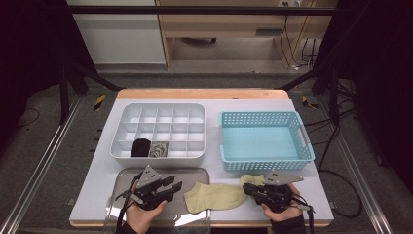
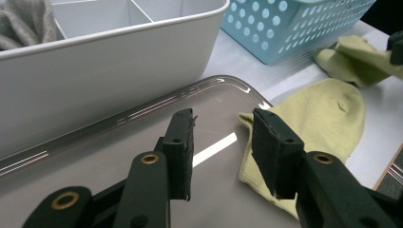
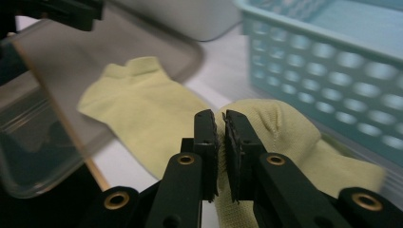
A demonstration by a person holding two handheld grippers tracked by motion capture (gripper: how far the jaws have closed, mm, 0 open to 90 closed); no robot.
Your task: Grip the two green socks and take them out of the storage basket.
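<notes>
Both grippers sat at the near table edge. Left gripper (image 1: pixel 168 187) hung over the steel tray (image 2: pixel 142 118), jaws apart, nothing between them, sock cuff just beside its right jaw. Right gripper (image 3: pixel 220 124) had its jaws nearly shut, pinching the toe end of the yellow sock (image 1: pixel 216 196) and lifting it into a fold; the rest lay flat on the table (image 1: pixel 92 180), cuff overlapping the tray edge. White divided bin (image 1: pixel 158 129) sat behind the tray, a black roll (image 1: pixel 140 147) and a grey roll (image 1: pixel 157 149) in two front cells. Blue basket (image 1: pixel 265 141) stood beside it.
</notes>
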